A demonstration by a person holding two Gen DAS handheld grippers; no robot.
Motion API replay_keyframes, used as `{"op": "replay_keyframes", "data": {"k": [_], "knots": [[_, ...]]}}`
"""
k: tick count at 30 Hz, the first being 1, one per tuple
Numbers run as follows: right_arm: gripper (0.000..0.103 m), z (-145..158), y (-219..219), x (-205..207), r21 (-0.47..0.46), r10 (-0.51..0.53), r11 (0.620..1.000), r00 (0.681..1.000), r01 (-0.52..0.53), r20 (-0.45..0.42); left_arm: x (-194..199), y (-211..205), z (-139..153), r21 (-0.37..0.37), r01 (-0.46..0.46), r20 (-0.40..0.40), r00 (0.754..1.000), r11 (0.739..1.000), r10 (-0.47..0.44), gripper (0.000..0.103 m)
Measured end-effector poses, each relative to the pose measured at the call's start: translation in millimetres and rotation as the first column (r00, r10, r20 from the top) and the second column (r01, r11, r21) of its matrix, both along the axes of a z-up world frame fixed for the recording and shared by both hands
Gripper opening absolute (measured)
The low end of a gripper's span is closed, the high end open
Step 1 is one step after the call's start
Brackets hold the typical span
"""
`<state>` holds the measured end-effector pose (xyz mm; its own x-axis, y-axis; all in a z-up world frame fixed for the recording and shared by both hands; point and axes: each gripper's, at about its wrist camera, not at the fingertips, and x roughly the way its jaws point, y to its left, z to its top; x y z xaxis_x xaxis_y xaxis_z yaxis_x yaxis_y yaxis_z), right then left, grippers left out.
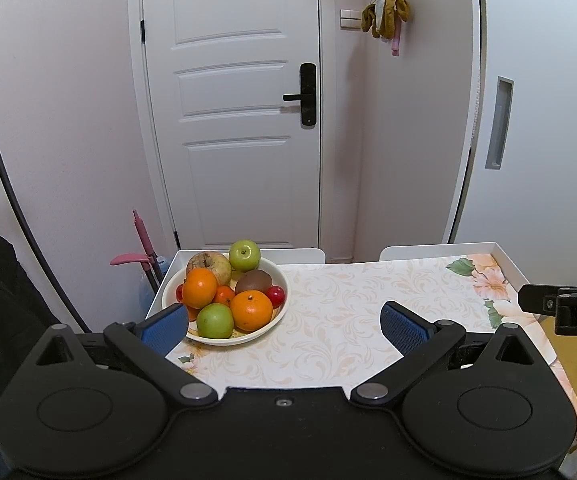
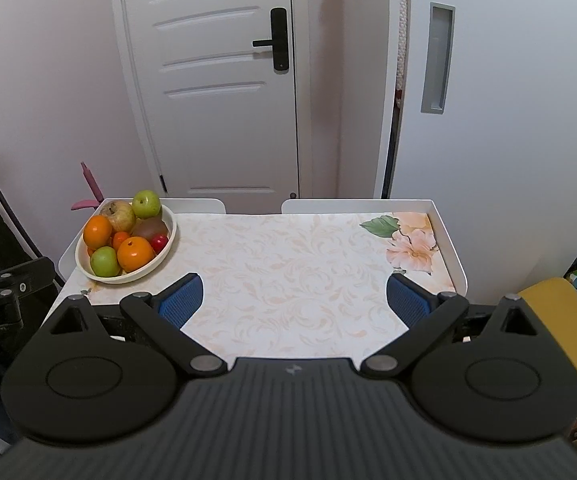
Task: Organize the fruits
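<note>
Starting at the left edge of the table (image 2: 248,264), the white bowl (image 1: 278,314) sits in the far-left corner, heaped with fruit: two green apples, one at the back (image 1: 244,255) and one at the front (image 1: 215,321), two big oranges (image 1: 251,311), a brown kiwi (image 1: 253,281), a small red fruit (image 1: 275,295) at the rim. The left gripper (image 1: 284,326) hovers just before the bowl, fingers spread wide and empty, its left pad (image 1: 166,328) right beside the near rim. Moving across, the flowered cloth lies bare through the middle, and the right gripper (image 2: 294,300) hangs over it, fingers released too, nothing held. Now the danger, as I judge it: that pile is stacked high, so pulling one fruit from below could send the rest rolling out, and round fruit on this smooth cloth may run to the table's edge. A careless nudge from that left pad could also shove the bowl toward the corner.
</note>
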<state>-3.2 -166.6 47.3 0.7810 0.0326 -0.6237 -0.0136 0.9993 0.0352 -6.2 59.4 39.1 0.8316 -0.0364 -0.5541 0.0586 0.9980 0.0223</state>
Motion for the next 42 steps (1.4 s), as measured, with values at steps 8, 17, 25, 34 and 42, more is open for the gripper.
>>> {"op": "replay_keyframes", "data": {"k": [8,17,25,34,42], "knots": [[0.103,-1.2,0.9,0.5,0.0,-0.006,1.0,1.0,0.006,-0.004,0.2,0.0,-0.6,-0.002,0.0,-0.001,1.0,1.0,0.0,0.103],[0.103,-2.5,2.0,1.7,-0.001,-0.011,1.0,1.0,0.011,-0.011,1.2,-0.1,-0.9,-0.003,-0.002,-0.001,1.0,1.0,0.002,0.103],[0.103,-3.1,3.8,3.1,-0.002,-0.008,1.0,1.0,0.008,-0.015,1.4,0.0,-1.4,-0.004,-0.004,0.002,1.0,1.0,0.004,0.103],[0.103,-2.8,3.9,3.4,-0.002,-0.009,1.0,1.0,0.009,-0.015,2.4,1.2,-1.2,-0.002,-0.017,0.005,1.0,1.0,0.017,0.103],[0.103,-2.7,3.9,3.5,-0.002,-0.008,1.0,1.0,0.008,-0.015,0.5,1.5,-0.3,-0.011,-0.009,0.018,1.0,1.0,0.009,0.103]]}}
